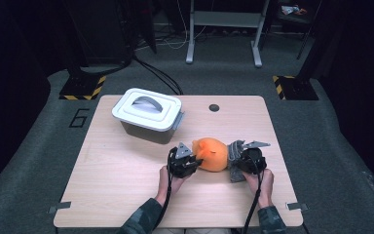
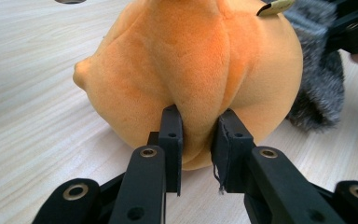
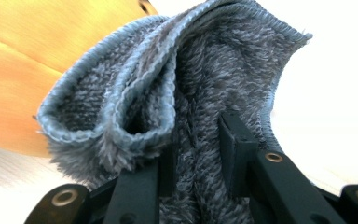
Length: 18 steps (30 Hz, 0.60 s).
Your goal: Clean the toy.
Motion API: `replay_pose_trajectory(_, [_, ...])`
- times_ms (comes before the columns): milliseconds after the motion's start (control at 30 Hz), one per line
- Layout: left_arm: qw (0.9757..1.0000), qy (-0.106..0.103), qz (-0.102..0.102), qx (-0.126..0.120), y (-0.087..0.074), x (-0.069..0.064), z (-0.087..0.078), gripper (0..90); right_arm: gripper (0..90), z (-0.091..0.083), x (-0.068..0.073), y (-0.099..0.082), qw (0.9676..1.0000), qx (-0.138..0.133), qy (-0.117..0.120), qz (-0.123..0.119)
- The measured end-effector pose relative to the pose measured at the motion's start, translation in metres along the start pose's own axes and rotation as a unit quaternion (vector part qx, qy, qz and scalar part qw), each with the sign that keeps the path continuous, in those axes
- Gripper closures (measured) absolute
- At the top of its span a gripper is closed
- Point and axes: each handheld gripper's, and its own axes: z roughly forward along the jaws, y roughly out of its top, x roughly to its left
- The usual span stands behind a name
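Observation:
An orange plush toy [image 1: 212,154] lies on the wooden table [image 1: 126,185] between my two grippers. My left gripper [image 1: 191,159] is shut on a fold of the orange plush [image 2: 186,70]; in the left gripper view its black pads [image 2: 172,140] pinch the fabric from both sides. A grey fuzzy cloth [image 1: 234,155] hangs at the toy's right side. My right gripper [image 1: 241,161] is shut on that grey cloth [image 3: 191,93], whose hemmed folds bunch above the jaws. The orange plush [image 3: 23,70] shows behind the cloth in the right gripper view.
A grey bin with a white lid and handle [image 1: 148,113] stands at the back left of the table. A dark round hole [image 1: 214,107] sits near the far edge. The person's hands [image 1: 168,181] come in from the front edge.

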Motion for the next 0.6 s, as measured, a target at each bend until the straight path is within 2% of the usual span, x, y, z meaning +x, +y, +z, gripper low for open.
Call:
replay_pose_trajectory(100, [1.0000, 0.000, 0.005, -0.002, 0.001, -0.001, -0.001, 74.6, 71.8, -0.003, -0.004, -0.001, 1.0000, -0.001, 0.003, 0.004])
replay_pose_trajectory(167, [1.0000, -0.001, 0.003, -0.003, 0.001, -0.002, -0.001, 74.6, 72.5, -0.013, -0.005, 0.002, 0.9999, -0.013, 0.004, 0.004])
replay_pose_trajectory(200, [1.0000, -0.001, 0.004, -0.003, 0.001, -0.003, -0.001, 74.6, 72.6, -0.021, -0.006, 0.004, 0.9996, -0.024, 0.012, -0.001])
replay_pose_trajectory(300, [1.0000, 0.000, 0.007, -0.003, 0.002, -0.003, -0.001, 74.6, 72.6, -0.039, -0.002, 0.013, 0.9986, -0.049, 0.015, -0.007])
replay_pose_trajectory(367, [1.0000, 0.001, 0.008, -0.004, 0.002, -0.004, -0.001, 74.6, 72.6, -0.057, 0.008, 0.026, 0.9966, -0.075, 0.030, -0.018])
replay_pose_trajectory(433, [1.0000, 0.001, 0.007, -0.004, 0.002, -0.004, -0.001, 74.6, 72.6, -0.065, 0.017, 0.034, 0.9949, -0.087, 0.044, -0.026])
replay_pose_trajectory(467, [1.0000, 0.001, 0.008, -0.004, 0.002, -0.004, -0.001, 74.5, 72.5, -0.067, 0.021, 0.037, 0.9940, -0.092, 0.051, -0.028])
replay_pose_trajectory(500, [1.0000, 0.001, 0.008, -0.004, 0.002, -0.005, -0.001, 74.5, 72.5, -0.069, 0.030, 0.043, 0.9929, -0.095, 0.059, -0.040])
replay_pose_trajectory(533, [0.9999, 0.002, 0.009, -0.004, 0.002, -0.005, -0.001, 74.5, 72.5, -0.068, 0.034, 0.045, 0.9926, -0.095, 0.058, -0.049])
replay_pose_trajectory(600, [0.9999, 0.001, 0.011, -0.004, 0.003, -0.005, -0.001, 74.5, 72.4, -0.063, 0.047, 0.052, 0.9918, -0.088, 0.067, -0.064])
